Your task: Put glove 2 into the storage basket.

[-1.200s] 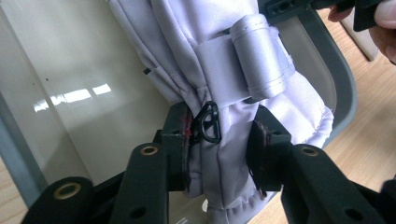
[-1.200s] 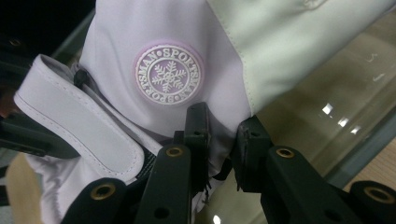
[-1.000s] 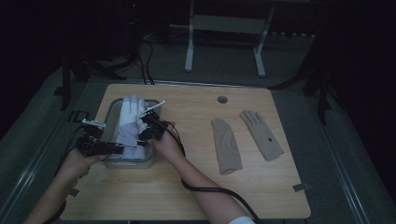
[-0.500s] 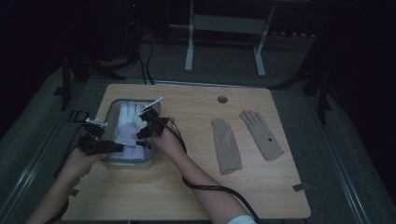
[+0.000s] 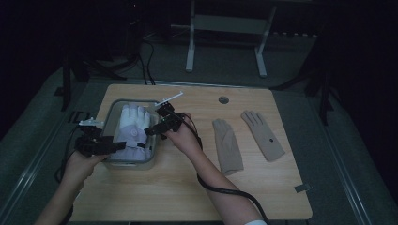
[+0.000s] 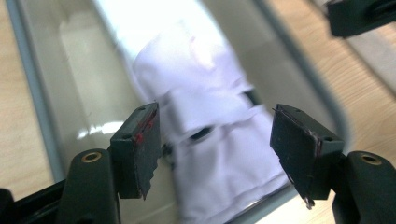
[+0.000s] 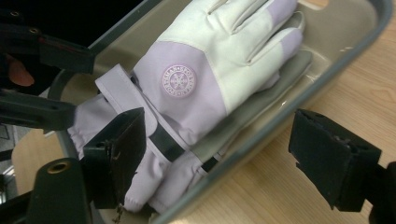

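Both grippers lifted off, jaws just spread, empty: left gripper (image 5: 119,146), right gripper (image 5: 149,130). Lilac-and-white padded glove (image 7: 205,88) released in grey metal tray (image 5: 109,123); next, likely fetch flat beige fabric glove (image 5: 227,145).

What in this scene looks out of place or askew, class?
The lilac and white ski glove lies in the grey tray, its cuff riding over the tray's near rim rather than sitting fully inside. Two beige gloves lie splayed at different angles on the table. Nothing looks damaged or spilled.

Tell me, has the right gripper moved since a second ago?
Yes. In the high view the right gripper has pulled back from over the lilac glove toward the right rim of the tray; its jaws have just been opening, with nothing clamped between them.
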A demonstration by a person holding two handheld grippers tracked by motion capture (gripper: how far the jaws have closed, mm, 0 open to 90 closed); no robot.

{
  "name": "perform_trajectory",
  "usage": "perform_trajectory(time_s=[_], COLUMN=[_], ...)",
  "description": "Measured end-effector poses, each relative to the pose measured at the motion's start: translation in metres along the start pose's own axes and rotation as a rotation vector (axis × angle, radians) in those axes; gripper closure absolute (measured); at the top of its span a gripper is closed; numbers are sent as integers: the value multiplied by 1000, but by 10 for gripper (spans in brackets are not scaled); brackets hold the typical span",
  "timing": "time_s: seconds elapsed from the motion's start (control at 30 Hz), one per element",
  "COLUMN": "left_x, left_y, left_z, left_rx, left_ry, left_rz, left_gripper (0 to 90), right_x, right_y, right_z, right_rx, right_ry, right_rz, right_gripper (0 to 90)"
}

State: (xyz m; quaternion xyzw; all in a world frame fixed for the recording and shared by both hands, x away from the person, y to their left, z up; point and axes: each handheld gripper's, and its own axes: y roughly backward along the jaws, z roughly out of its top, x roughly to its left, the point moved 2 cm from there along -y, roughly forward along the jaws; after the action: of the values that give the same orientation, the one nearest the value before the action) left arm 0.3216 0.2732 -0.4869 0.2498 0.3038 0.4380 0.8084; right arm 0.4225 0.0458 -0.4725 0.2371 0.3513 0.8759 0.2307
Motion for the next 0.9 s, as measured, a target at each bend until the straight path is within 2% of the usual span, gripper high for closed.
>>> perform_trajectory(time_s=[0.1,0.17,0.2,0.23,0.47,0.53,0.57,0.63,0.7,0.77,0.8,0.9], left_x=[-8,-20,-20,-29,-56,-59,-66,-72,-79,-83,-90,-101], left_y=[1,-3,-3,-7,-24,-26,-31,-36,-41,-42,-44,-46], left_z=[4,8,8,10,15,16,16,16,16,16,16,17], left_rx=[-24,-39,-39,-39,-42,-41,-42,-41,-51,-63,-80,-119], left_ry=[-11,-27,-27,-43,-80,-83,-83,-94,-112,-117,-126,-151], left_rz=[-11,-31,-31,-46,-107,-114,-136,-150,-147,-153,-166,-162], left_gripper=[318,318,318,318,317,296,275,217,153,152,146,146], right_x=[-3,-7,-9,-10,-22,-24,-29,-34,-40,-42,-47,-51], right_y=[6,13,14,16,32,34,39,43,47,49,54,61], right_z=[-3,-8,-10,-12,-26,-28,-34,-38,-43,-45,-50,-56], right_rx=[-6,-3,-2,-2,-14,-15,-16,-15,-14,-13,-19,-24], right_ry=[-3,12,15,16,24,23,20,20,15,17,15,17], right_rz=[2,-12,-16,-22,-33,-35,-48,-58,-67,-74,-83,-91], right_gripper=[189,189,190,189,190,190,190,190,190,190,190,190])
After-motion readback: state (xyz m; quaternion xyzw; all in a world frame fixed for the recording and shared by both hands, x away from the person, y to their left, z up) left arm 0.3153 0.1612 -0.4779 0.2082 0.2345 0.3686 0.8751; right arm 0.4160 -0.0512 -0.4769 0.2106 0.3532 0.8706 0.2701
